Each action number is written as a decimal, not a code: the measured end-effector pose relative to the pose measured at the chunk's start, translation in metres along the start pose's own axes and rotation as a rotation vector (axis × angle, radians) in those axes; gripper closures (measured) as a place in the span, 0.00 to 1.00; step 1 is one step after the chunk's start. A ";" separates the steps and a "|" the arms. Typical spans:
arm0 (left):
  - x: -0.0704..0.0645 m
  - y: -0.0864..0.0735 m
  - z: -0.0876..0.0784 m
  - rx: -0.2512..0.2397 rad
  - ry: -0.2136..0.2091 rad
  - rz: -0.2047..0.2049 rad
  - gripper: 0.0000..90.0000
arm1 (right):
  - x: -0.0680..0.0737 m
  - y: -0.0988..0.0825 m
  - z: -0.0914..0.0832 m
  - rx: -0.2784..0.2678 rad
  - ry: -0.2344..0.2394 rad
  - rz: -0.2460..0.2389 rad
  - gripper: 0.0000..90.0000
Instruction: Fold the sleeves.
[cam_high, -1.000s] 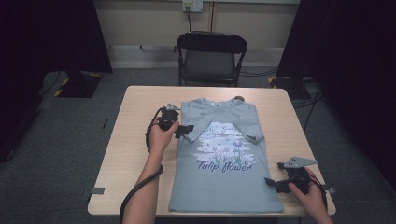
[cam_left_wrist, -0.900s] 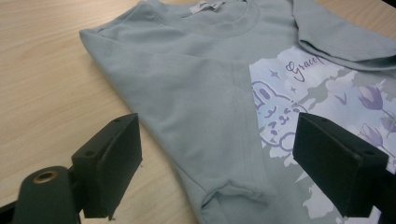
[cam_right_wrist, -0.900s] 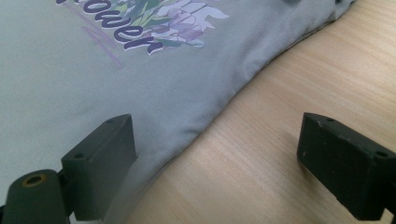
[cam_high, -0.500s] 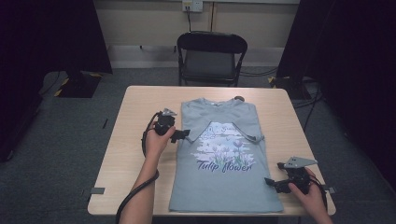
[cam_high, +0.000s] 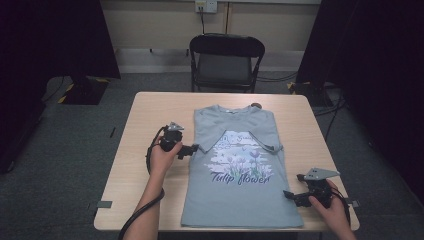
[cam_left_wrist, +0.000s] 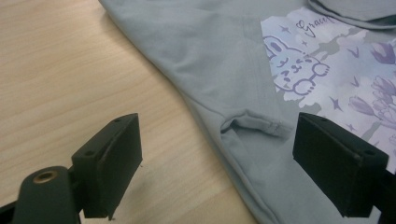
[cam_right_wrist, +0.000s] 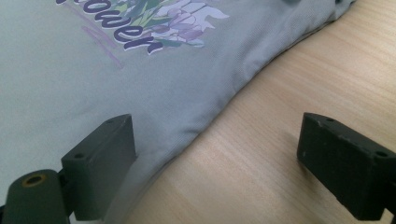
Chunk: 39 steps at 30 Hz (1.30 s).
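A grey T-shirt (cam_high: 240, 172) with a purple "Tulip flower" print lies flat on the wooden table (cam_high: 145, 115), both sleeves folded in over the chest. My left gripper (cam_high: 194, 149) hovers at the shirt's left edge, open, its jaws spanning the folded sleeve's hem (cam_left_wrist: 252, 123) and bare wood. My right gripper (cam_high: 288, 195) sits at the shirt's lower right edge, open too, with one jaw over the grey cloth (cam_right_wrist: 154, 102) and the other over the table (cam_right_wrist: 280, 140). Nothing is held in either.
A black folding chair (cam_high: 226, 62) stands behind the table's far edge. Dark curtains hang at both sides, and cables run over the grey carpet. A small dark round object (cam_high: 257, 105) lies by the shirt's collar.
My left gripper has drawn back leftward and slightly toward me, from over the shirt's chest to its left edge. The right gripper has stayed put.
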<state>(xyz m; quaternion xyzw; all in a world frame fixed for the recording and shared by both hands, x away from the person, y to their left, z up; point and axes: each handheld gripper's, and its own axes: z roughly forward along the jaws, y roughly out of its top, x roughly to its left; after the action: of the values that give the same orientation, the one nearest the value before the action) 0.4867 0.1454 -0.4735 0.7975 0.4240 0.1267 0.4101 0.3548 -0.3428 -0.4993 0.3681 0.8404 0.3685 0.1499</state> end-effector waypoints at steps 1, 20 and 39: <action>0.000 -0.001 -0.001 0.003 -0.003 0.002 0.17 | 0.000 0.000 0.000 0.000 0.000 0.000 0.12; -0.001 -0.022 -0.015 0.006 -0.006 0.014 0.17 | 0.000 0.000 0.000 0.000 0.000 0.000 0.12; -0.004 -0.036 -0.026 0.015 -0.013 0.031 0.17 | 0.000 0.000 0.000 0.000 0.000 0.000 0.12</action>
<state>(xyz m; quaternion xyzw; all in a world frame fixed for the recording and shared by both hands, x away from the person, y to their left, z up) 0.4495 0.1679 -0.4844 0.8078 0.4099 0.1246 0.4049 0.3547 -0.3428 -0.4993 0.3682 0.8403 0.3685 0.1499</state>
